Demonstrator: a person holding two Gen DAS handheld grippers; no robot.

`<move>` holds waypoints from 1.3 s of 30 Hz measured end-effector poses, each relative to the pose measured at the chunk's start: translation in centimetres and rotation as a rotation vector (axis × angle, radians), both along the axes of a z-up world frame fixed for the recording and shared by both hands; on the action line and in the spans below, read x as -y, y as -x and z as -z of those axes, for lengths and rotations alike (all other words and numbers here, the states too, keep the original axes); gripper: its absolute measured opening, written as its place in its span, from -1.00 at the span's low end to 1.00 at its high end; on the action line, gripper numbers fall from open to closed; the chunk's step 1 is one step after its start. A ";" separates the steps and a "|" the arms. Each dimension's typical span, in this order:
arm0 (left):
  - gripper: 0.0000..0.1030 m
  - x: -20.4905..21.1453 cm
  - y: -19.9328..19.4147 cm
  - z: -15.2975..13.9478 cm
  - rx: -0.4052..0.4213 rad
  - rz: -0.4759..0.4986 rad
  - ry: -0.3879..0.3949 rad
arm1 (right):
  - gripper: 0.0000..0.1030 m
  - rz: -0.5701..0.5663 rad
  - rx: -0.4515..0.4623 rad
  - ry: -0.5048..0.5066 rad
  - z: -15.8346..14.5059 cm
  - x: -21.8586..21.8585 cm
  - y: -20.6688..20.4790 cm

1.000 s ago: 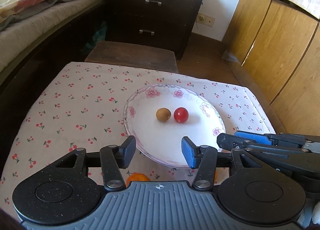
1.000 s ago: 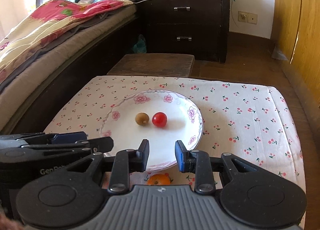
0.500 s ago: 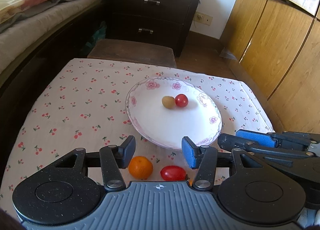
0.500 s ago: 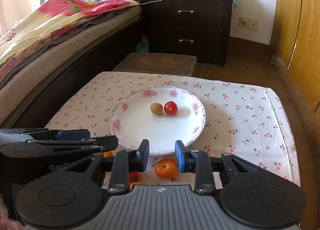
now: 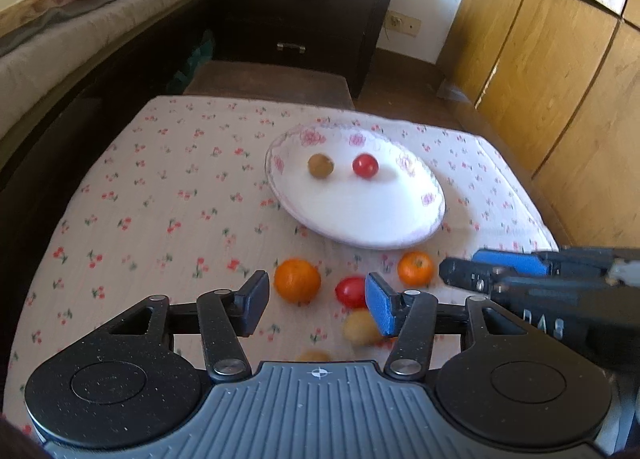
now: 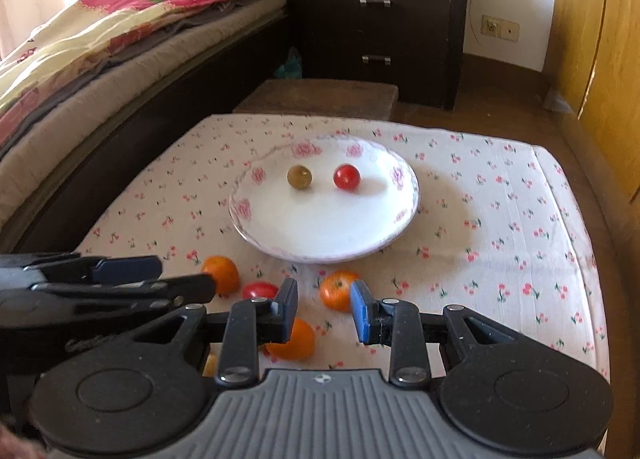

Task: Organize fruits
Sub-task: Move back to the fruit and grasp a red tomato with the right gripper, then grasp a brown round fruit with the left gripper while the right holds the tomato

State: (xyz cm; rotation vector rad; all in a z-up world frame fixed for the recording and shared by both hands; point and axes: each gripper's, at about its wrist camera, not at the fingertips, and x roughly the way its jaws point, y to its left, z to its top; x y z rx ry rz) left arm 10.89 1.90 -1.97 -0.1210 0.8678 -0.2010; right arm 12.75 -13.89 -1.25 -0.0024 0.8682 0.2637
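A white flowered plate (image 5: 360, 215) (image 6: 328, 227) on the cherry-print cloth holds a brown fruit (image 5: 320, 165) (image 6: 299, 176) and a red tomato (image 5: 365, 166) (image 6: 346, 177). In front of the plate lie two oranges (image 5: 297, 280) (image 5: 415, 268), a red tomato (image 5: 350, 291) and a yellowish fruit (image 5: 360, 327). My left gripper (image 5: 316, 309) is open and empty above these loose fruits. My right gripper (image 6: 325, 311) is open and empty, just behind an orange (image 6: 338, 291), with another orange (image 6: 294, 341) under its left finger.
The low table's cloth (image 6: 500, 219) ends near wooden cupboards (image 5: 560, 79) on the right. A bed (image 6: 100, 59) runs along the left, a dark dresser (image 6: 380, 19) stands behind, and a wooden stool (image 6: 320, 99) sits at the table's far edge.
Both grippers have pulled back from the plate, bringing the loose fruits in front of it into view. The two fruits on the plate have drifted slightly apart.
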 end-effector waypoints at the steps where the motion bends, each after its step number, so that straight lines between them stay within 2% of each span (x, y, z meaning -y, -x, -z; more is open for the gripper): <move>1: 0.19 -0.1 0.3 0.2 -0.007 0.005 -0.001 | -0.40 0.002 -0.003 -0.003 0.0 0.1 0.1; 8: 0.12 -0.7 1.5 1.3 -0.045 0.004 -0.026 | -0.40 -0.025 -0.013 -0.017 -0.3 -0.2 2.4; 16: 0.12 -2.1 1.8 1.1 -0.042 -0.029 -0.004 | -0.40 -0.109 -0.097 -0.072 1.0 -2.1 5.6; 21: 0.15 -2.5 1.9 1.0 -0.042 -0.029 0.011 | -0.38 -0.131 -0.134 -0.049 2.5 -3.8 5.4; 23: 0.15 -2.5 1.8 1.0 -0.042 -0.026 0.015 | -0.30 -0.139 -0.136 -0.052 2.9 -4.1 5.1; 31: 0.16 -2.8 1.8 1.3 -0.052 -0.025 0.024 | -0.30 -0.184 -0.158 -0.041 4.6 -5.1 5.1; 39: 0.16 -2.2 1.6 1.6 -0.065 -0.006 0.020 | -0.33 -0.174 -0.154 -0.066 4.1 -4.0 5.2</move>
